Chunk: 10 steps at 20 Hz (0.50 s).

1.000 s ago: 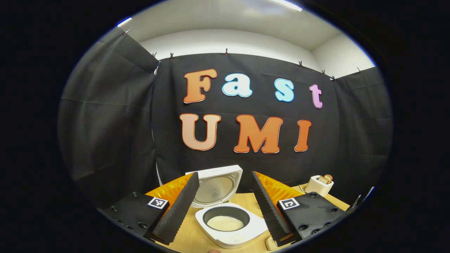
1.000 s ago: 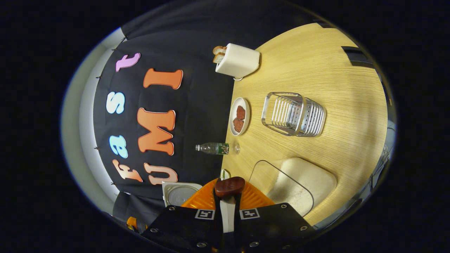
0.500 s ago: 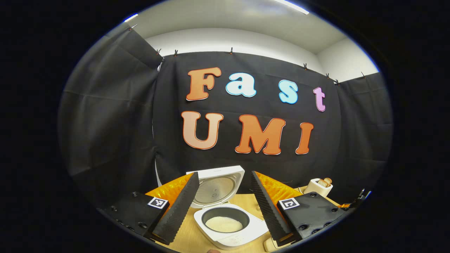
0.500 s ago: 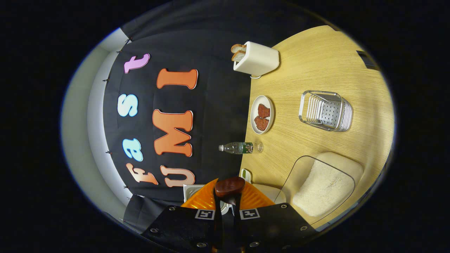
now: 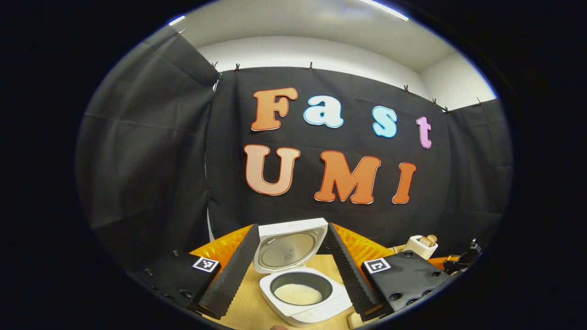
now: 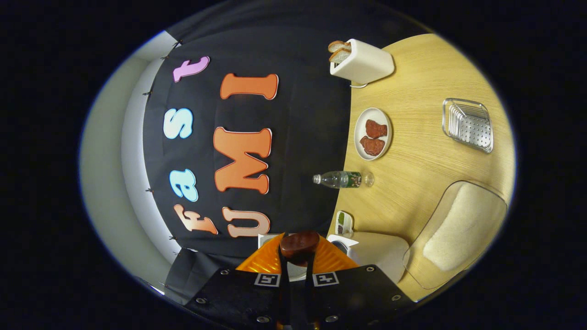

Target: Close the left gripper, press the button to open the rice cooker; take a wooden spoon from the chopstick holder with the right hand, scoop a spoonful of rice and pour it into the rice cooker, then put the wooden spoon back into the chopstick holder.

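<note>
The white rice cooker (image 5: 302,298) stands open on the wooden table (image 5: 250,309), its lid (image 5: 286,245) raised and white rice in the dark pot (image 5: 298,293). My left gripper (image 5: 289,275) is open, its fingers framing the cooker from above and in front. My right gripper (image 6: 297,259) is shut on the wooden spoon (image 6: 299,243), whose dark brown end sticks out past the tips. In the right gripper view, which is rolled on its side, the rice cooker (image 6: 376,250) lies just behind the spoon. The clear box of rice (image 6: 458,229) sits beside it, and the metal chopstick holder (image 6: 467,123) stands farther off.
A plate with two pieces of meat (image 6: 373,134), a lying water bottle (image 6: 341,179) and a small dish (image 6: 344,222) line the table's back edge. A white toaster with bread (image 6: 362,62) stands at the far end, toaster (image 5: 422,245) right of the cooker.
My right gripper has carried the spoon away from the rice box and holder toward the rice cooker. My left gripper stays open and has drifted slightly.
</note>
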### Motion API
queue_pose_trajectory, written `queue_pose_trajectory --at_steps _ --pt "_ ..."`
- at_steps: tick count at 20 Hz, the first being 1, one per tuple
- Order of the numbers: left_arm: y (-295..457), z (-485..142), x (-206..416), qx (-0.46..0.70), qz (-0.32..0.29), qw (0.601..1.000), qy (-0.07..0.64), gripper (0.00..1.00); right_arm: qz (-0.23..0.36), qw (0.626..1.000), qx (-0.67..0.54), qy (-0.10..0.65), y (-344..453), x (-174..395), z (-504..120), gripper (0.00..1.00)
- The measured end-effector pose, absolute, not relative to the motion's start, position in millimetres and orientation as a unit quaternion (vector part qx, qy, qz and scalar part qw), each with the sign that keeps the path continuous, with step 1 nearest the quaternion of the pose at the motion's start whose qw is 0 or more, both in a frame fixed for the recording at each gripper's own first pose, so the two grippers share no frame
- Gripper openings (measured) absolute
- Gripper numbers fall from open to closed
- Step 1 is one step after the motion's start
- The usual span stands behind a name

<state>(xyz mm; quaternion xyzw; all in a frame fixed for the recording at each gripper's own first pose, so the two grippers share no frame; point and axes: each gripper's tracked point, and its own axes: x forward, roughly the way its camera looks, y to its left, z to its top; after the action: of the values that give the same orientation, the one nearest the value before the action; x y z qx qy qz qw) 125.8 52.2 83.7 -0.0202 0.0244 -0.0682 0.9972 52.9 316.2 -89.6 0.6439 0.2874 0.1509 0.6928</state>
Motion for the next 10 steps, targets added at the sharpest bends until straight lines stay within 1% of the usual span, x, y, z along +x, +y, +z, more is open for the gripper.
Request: queue_pose_trajectory --at_steps 3,4,5,10 --pt "57 81 128 -0.018 -0.07 0.997 0.028 0.99 0.169 0.692 0.642 0.284 343 62 -72 0.11" --pt "57 79 129 -0.015 -0.072 0.997 0.029 0.95 0.175 0.694 0.639 0.282 353 66 -67 0.11" --pt "59 79 130 -0.013 -0.072 0.997 0.03 1.0 0.179 0.697 0.635 0.28 361 68 -62 0.11" --pt "70 75 130 -0.02 -0.076 0.996 0.035 0.99 0.2 0.725 0.605 0.262 394 85 -35 0.12"
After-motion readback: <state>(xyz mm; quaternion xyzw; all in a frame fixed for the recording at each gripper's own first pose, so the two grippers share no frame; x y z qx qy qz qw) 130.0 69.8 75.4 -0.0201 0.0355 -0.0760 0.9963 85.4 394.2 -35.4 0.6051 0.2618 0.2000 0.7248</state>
